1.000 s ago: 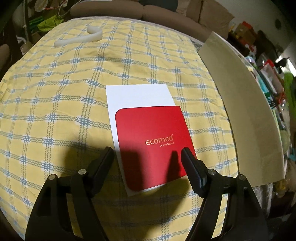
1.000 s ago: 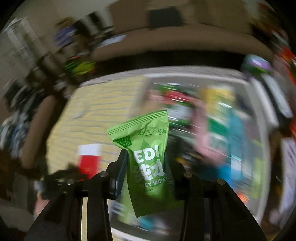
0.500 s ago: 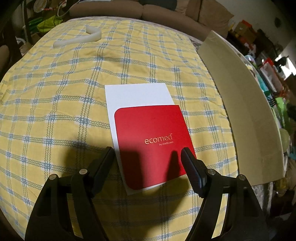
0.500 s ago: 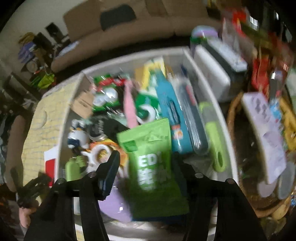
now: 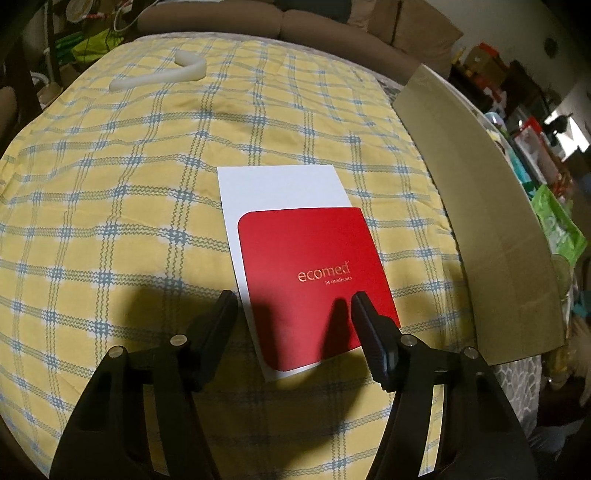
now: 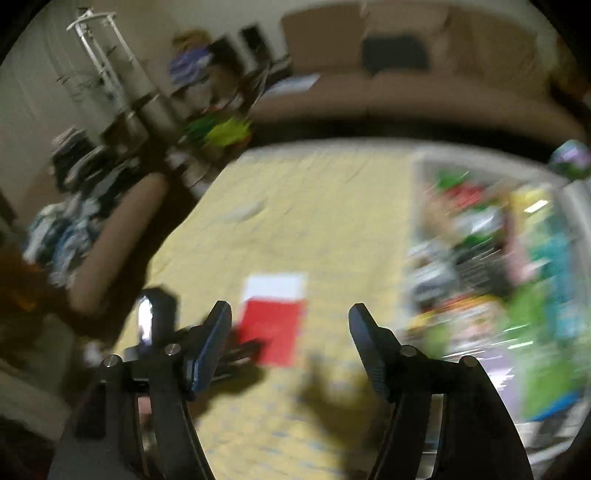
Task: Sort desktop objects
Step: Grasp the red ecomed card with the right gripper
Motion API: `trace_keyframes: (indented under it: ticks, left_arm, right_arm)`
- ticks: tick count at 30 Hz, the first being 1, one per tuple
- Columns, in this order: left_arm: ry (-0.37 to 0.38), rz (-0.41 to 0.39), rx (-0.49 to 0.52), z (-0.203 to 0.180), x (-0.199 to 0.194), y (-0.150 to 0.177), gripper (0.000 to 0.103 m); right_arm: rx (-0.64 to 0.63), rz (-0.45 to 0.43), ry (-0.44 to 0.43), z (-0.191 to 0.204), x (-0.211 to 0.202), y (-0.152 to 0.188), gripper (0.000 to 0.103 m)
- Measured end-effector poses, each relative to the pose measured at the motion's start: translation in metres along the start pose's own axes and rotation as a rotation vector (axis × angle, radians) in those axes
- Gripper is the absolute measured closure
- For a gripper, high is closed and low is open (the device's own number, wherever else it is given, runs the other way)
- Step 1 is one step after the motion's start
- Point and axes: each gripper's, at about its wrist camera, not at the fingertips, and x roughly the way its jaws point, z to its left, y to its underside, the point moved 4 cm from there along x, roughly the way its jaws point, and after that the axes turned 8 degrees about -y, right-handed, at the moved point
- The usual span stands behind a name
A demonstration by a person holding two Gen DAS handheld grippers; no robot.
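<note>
A brown sofa stands behind a table covered in yellow checked cloth; cluttered shelves line a pale wall.

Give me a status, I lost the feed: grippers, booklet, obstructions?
Left gripper open, jaws closing, straddling red-and-white booklet flat on checked cloth. Right gripper open, empty. Nothing blocking booklet.

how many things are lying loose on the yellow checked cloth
2: the red and white ecomed booklet in the middle, just ahead of the open left gripper, and a white curved piece near the far left edge. The cardboard flap may hide more.
</note>
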Motion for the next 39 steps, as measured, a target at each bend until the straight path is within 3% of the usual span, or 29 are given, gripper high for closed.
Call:
trace_keyframes:
  ticks: [3, 7, 11, 14, 16, 20, 25, 30, 31, 35, 37, 39]
  left_arm:
    - [0.003, 0.001, 0.006, -0.001, -0.001, 0.001, 0.043]
    - [0.01, 0.001, 0.009, 0.0, 0.0, 0.002, 0.043]
    - [0.021, 0.005, 0.014, -0.001, 0.0, 0.002, 0.043]
    - [0.047, 0.014, 0.025, -0.005, 0.001, 0.002, 0.043]
    - [0.059, 0.015, 0.021, -0.006, 0.001, 0.002, 0.038]
    - [0.047, 0.015, 0.027, -0.007, 0.001, 0.003, 0.035]
    - [0.089, 0.014, -0.002, -0.001, 0.0, 0.004, 0.035]
    - [0.12, 0.014, -0.023, 0.002, 0.0, 0.004, 0.035]
    - [0.121, 0.014, -0.021, 0.001, 0.0, 0.004, 0.035]
    - [0.153, 0.018, -0.053, 0.006, -0.002, 0.002, 0.034]
    - [0.177, 0.009, -0.088, 0.013, -0.007, -0.001, 0.033]
    - [0.131, -0.02, -0.101, 0.023, -0.015, -0.005, 0.031]
  right_arm:
    - [0.129, 0.096, -0.065, -0.016, 0.064, 0.012, 0.063]
    - [0.215, 0.146, 0.008, -0.039, 0.128, 0.025, 0.064]
    - [0.245, 0.142, 0.047, -0.052, 0.152, 0.023, 0.064]
    - [0.245, 0.131, 0.014, -0.055, 0.157, 0.019, 0.064]
    - [0.239, 0.156, -0.003, -0.053, 0.161, 0.018, 0.063]
    - [0.27, 0.166, -0.079, -0.051, 0.158, 0.02, 0.053]
    - [0.356, 0.153, -0.235, -0.052, 0.144, 0.025, 0.058]
    - [0.325, 0.199, -0.241, -0.042, 0.151, 0.033, 0.059]
    - [0.324, 0.215, -0.25, -0.039, 0.155, 0.035, 0.061]
    - [0.281, 0.212, -0.236, -0.032, 0.158, 0.038, 0.089]
    - [0.269, 0.194, -0.252, -0.031, 0.152, 0.035, 0.094]
    - [0.266, 0.179, -0.265, -0.028, 0.145, 0.032, 0.096]
